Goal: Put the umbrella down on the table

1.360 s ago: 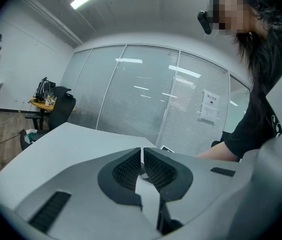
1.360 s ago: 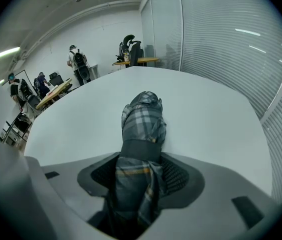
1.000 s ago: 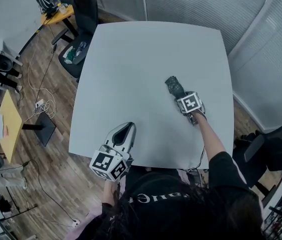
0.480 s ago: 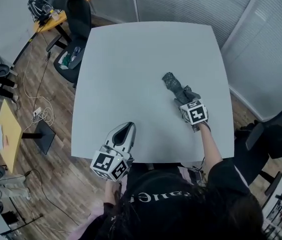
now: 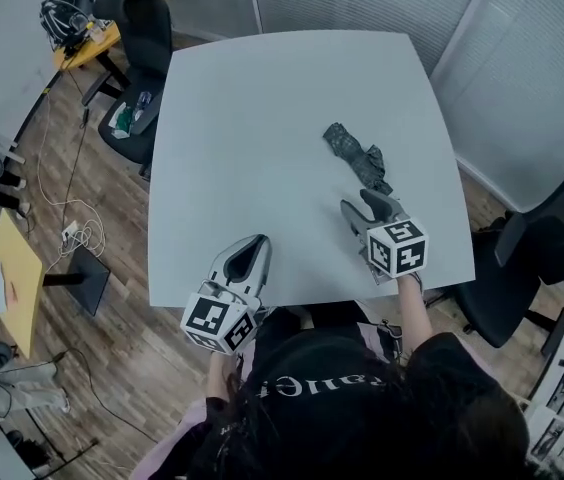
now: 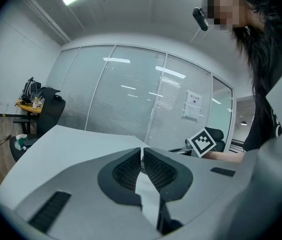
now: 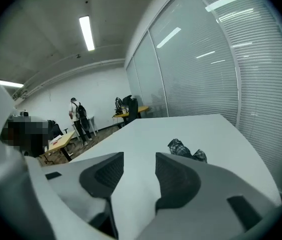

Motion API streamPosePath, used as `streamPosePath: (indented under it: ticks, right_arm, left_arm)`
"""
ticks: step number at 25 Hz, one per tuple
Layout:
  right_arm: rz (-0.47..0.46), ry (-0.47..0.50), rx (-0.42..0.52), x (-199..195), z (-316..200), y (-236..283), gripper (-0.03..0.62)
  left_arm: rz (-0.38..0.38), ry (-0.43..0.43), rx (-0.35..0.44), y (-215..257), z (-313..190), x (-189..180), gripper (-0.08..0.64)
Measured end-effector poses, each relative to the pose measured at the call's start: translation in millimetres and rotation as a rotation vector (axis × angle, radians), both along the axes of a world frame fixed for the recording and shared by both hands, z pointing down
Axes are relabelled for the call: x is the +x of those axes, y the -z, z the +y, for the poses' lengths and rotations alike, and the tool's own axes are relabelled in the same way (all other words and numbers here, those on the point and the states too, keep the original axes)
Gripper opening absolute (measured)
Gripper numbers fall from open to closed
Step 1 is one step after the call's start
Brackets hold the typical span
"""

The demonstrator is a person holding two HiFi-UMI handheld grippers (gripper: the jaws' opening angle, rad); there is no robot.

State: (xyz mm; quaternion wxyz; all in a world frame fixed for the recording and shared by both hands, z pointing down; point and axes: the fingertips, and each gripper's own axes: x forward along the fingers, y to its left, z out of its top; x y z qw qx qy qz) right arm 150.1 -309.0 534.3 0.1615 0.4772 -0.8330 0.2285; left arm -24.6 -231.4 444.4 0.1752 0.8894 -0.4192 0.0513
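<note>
A big, pale grey square table (image 5: 252, 118) filled the middle of the frame. A small, dark, folded cloth umbrella (image 5: 355, 154) lay on its right side.

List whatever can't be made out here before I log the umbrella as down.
The umbrella: its near end is hidden in the right gripper view by the right hand-held gripper, whose empty jaws are closing; its handle is too small to see in the head view.
Left gripper view: the umbrella is not in sight.
The clutter on the chair, head view: too small to identify.
</note>
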Motion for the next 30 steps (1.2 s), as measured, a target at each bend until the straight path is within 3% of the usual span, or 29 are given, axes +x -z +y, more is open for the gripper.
streamPosePath:
  ticks: [5, 16, 30]
  right_arm:
    - [-0.114, -0.049, -0.002, -34, 43, 9, 0.192]
    - [-0.207, -0.130, 0.068, -97, 114, 46, 0.138]
    - [-0.213, -0.054, 0.071, -170, 157, 55, 0.052]
  left_arm:
    - [-0.004, -0.040, 0.004, -4, 22, -20, 0.026]
    - [0.004, -0.142, 0.023, -1, 69, -61, 0.026]
    - [0.039, -0.134, 0.030, 1, 96, -100, 0.026]
